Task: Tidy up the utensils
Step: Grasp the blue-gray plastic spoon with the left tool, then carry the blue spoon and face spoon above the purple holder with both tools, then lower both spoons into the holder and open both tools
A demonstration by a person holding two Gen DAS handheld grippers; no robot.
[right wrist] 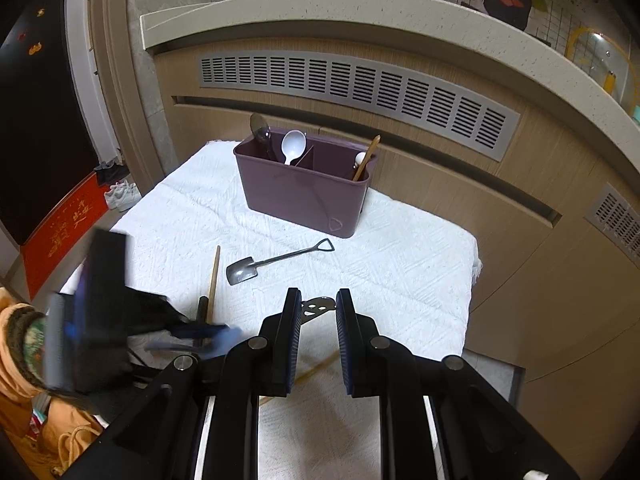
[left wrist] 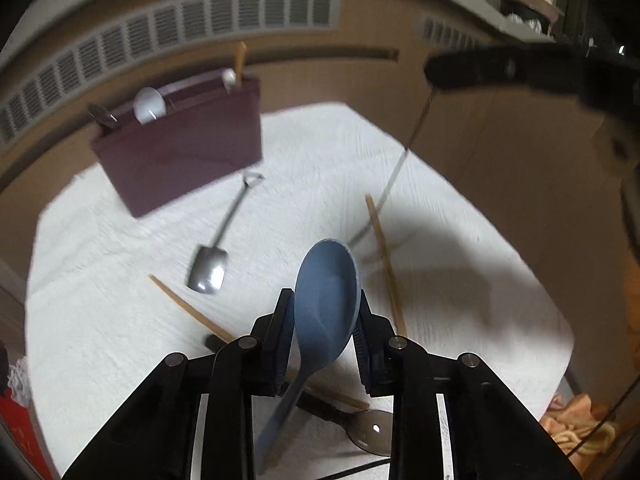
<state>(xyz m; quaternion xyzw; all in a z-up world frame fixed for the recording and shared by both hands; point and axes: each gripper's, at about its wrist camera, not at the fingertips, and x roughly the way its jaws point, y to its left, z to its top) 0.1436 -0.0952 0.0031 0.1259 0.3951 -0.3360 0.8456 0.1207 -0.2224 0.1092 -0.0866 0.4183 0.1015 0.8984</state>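
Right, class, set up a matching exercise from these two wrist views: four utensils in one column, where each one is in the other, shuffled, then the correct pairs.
Column 1:
1. blue spoon
2. shovel-shaped metal spoon
3. white spoon
4. smiley-face metal utensil

Column 2:
A. standing in the purple caddy
B. held in the left gripper
C. lying flat on the white cloth, in front of the caddy
D. on the cloth just beyond the right gripper

Pairs: 1-B, 2-C, 3-A, 4-D
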